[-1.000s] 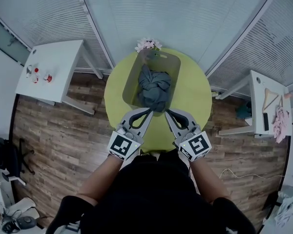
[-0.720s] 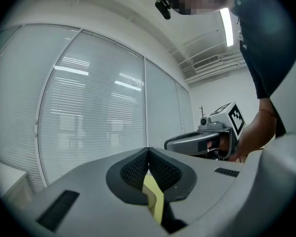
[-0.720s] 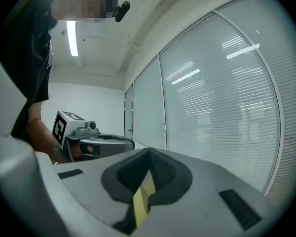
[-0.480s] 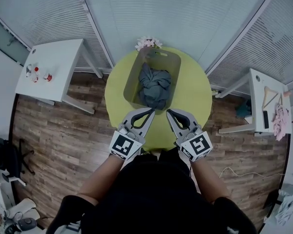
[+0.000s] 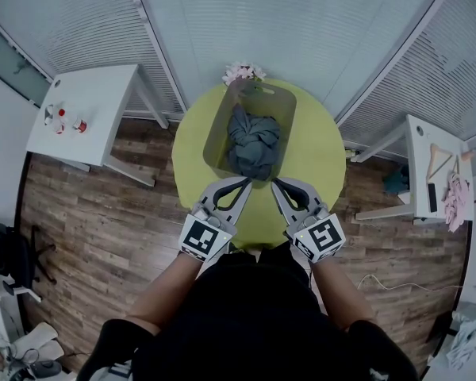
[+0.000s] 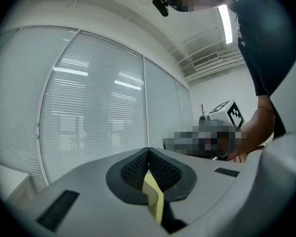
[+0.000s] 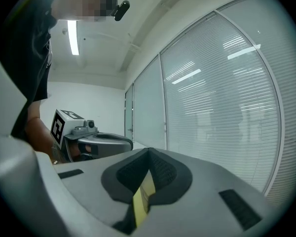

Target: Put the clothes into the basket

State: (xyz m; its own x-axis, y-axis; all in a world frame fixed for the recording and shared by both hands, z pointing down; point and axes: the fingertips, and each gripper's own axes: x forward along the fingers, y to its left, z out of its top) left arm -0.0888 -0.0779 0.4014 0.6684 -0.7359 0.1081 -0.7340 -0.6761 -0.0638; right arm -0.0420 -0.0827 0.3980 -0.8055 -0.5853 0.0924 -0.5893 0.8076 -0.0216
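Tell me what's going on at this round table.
A person stands at the yellow-green table with a claw in each hand. The left claw and the right claw are both shut and empty. They are held side by side close to the near end of the basket. A bundle of grey clothes already lies inside the basket, and neither claw is gripping it.
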